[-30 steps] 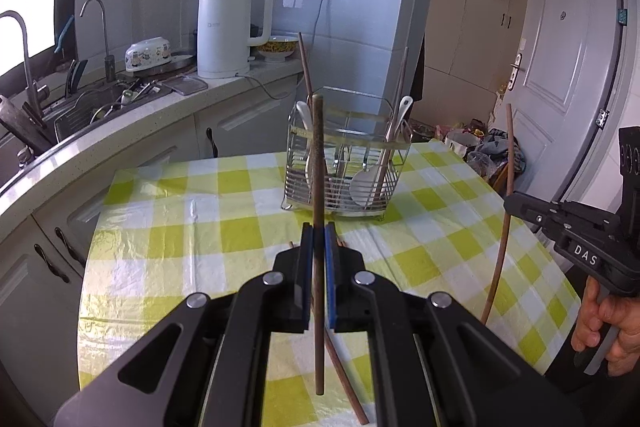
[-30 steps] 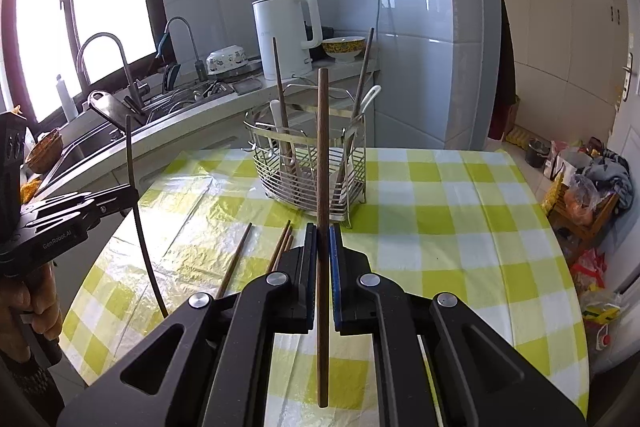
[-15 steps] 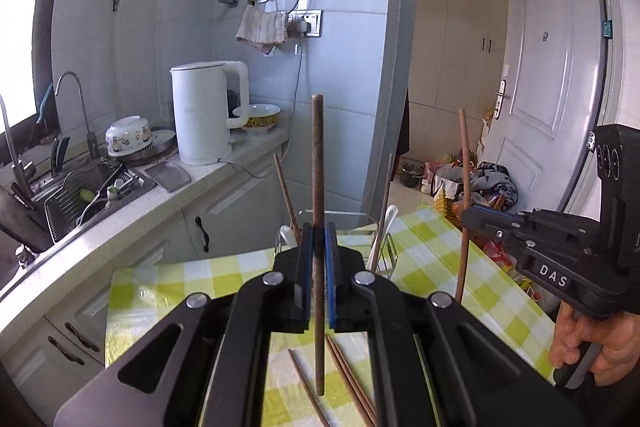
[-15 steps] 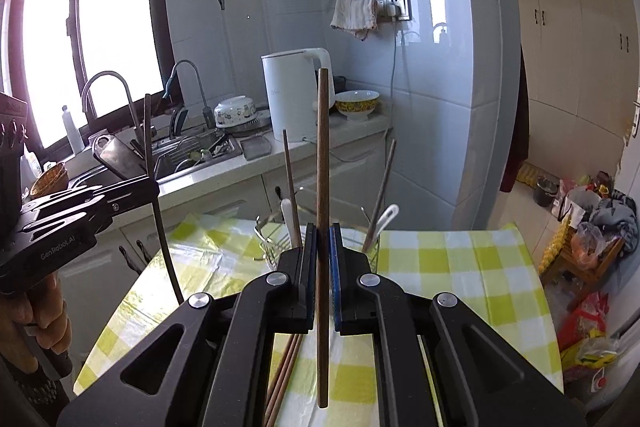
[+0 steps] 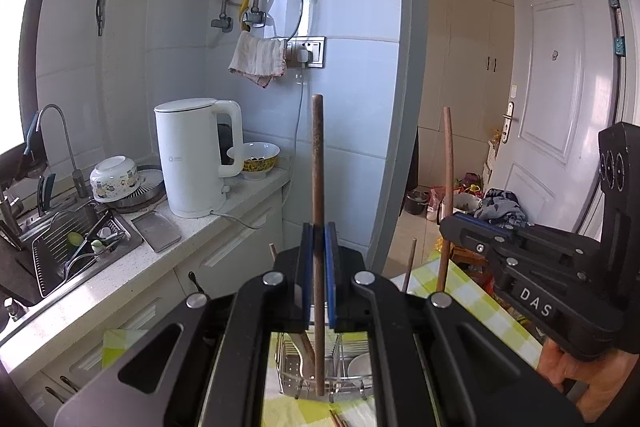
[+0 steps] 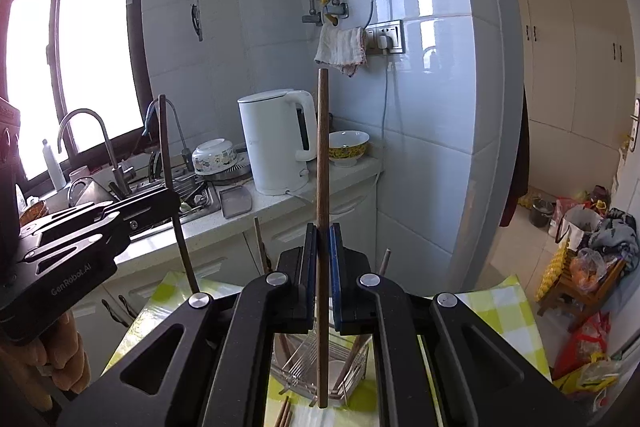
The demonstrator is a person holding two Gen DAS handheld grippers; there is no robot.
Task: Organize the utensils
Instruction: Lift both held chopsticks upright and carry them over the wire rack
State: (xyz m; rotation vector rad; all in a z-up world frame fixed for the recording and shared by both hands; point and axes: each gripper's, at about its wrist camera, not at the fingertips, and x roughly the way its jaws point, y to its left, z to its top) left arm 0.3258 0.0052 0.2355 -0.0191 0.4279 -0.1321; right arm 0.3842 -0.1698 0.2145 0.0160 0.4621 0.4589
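Left wrist view: left gripper (image 5: pixel 319 243) clamped on a brown chopstick (image 5: pixel 317 167) held upright, blue pads pressed to its sides, lower tip hanging over the wire utensil rack (image 5: pixel 344 367) seen between the gripper's arms. White spoon (image 5: pixel 360 365) and more sticks standing in that rack, on the yellow checked tablecloth (image 5: pixel 472 291). Loose chopsticks (image 5: pixel 338 419) lying on the cloth at the bottom edge. Right gripper (image 5: pixel 448 223) at the right edge, in a hand (image 5: pixel 576 375), closed on a second chopstick (image 5: pixel 448 163), also upright. White kettle (image 5: pixel 196 155) and yellow-patterned bowl (image 5: pixel 254 155) on the counter behind.

Right wrist view: right gripper (image 6: pixel 322 247) shut tight around its upright chopstick (image 6: pixel 322 155), lower end above the same rack (image 6: pixel 316 367). Left gripper (image 6: pixel 174 197) at the left, gripping its own chopstick (image 6: pixel 166 147), tilted slightly. Loose chopsticks (image 6: pixel 285 415) on the cloth just in front of the rack. Sink (image 6: pixel 188 199) and tap (image 6: pixel 80 131) under the window.
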